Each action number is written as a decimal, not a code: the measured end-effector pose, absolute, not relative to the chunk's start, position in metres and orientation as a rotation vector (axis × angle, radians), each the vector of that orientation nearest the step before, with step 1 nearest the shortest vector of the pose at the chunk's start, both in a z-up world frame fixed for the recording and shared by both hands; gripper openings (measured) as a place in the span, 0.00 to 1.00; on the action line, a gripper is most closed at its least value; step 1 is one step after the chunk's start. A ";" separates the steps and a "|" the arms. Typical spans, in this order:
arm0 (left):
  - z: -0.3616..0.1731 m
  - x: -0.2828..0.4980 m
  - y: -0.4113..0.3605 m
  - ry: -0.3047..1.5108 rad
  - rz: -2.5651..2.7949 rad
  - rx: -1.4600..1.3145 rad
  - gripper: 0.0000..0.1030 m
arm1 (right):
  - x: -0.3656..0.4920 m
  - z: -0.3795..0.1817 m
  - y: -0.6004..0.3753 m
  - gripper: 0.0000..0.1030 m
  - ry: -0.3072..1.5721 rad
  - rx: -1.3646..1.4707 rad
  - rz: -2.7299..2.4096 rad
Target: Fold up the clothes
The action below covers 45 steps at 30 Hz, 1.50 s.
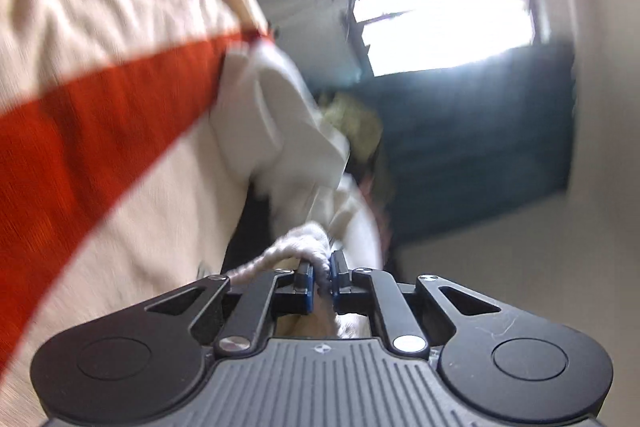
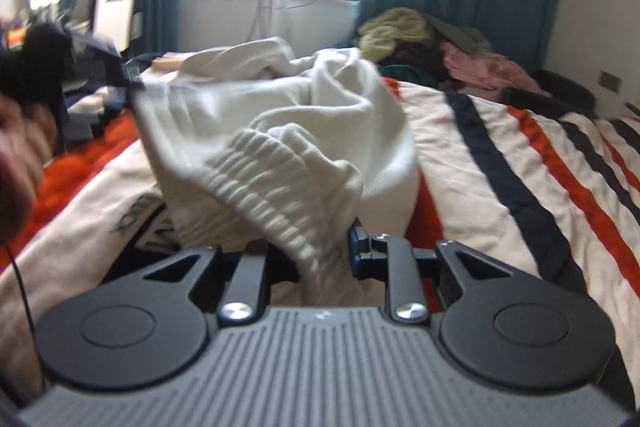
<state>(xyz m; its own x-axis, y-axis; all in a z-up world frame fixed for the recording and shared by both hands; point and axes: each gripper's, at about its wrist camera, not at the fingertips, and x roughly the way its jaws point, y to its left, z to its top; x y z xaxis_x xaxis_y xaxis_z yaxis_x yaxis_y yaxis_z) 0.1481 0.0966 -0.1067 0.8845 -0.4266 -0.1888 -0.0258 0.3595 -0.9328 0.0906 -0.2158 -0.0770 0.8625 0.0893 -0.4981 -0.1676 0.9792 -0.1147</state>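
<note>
We hold the white sweater (image 2: 304, 131) above the striped bed (image 2: 500, 147): right tongs (image 2: 316, 251) clamped on its ribbed hem, left tongs (image 1: 320, 277) clamped likewise; its body stretches toward twelve o'clock.

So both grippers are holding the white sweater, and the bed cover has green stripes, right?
Not quite. The stripes on the bed cover are orange and dark, not green; the right wrist view shows them. The left gripper and right gripper do hold the white sweater.
</note>
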 end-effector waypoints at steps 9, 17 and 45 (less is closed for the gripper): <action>-0.148 0.154 0.110 0.636 0.051 -0.980 0.11 | 0.077 -0.093 -0.177 0.80 0.610 -0.364 0.374; -0.135 0.126 0.132 0.543 0.071 -1.090 0.13 | 0.070 -0.055 -0.233 0.85 0.557 0.155 0.427; -0.150 0.203 0.109 0.579 -0.060 -0.913 0.22 | 0.114 -0.135 -0.312 0.44 0.835 1.093 0.299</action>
